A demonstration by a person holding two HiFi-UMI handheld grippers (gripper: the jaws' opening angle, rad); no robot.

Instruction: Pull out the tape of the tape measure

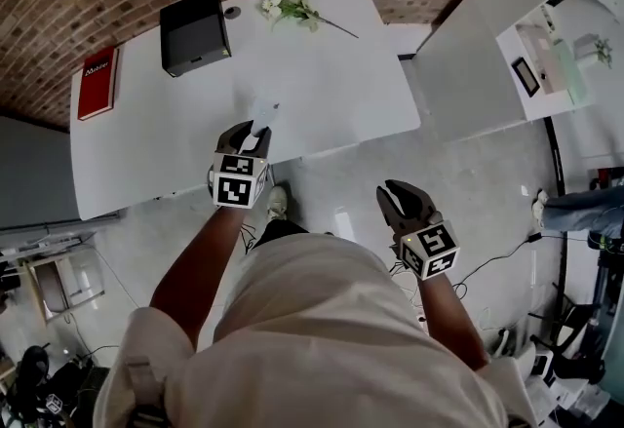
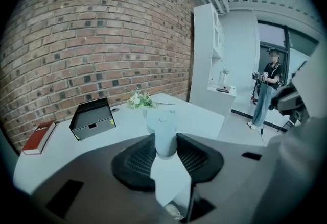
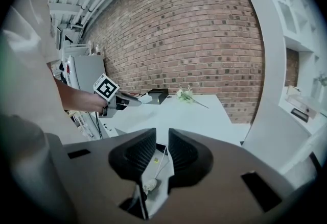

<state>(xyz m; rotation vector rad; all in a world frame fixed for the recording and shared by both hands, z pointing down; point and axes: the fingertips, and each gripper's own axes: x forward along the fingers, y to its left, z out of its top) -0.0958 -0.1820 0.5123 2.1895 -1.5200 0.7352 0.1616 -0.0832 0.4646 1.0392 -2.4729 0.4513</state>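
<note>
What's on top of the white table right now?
A red book, a black box and a sprig of white flowers lie on the white table. What the box holds or covers can't be seen.

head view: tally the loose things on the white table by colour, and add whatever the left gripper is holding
red: 1, the red hardcover book
black: 1, the black box-shaped drawer unit
white: 2, the bunch of white flowers with green stems and the white plastic tape measure, which is clamped in the left gripper
total: 4
</note>
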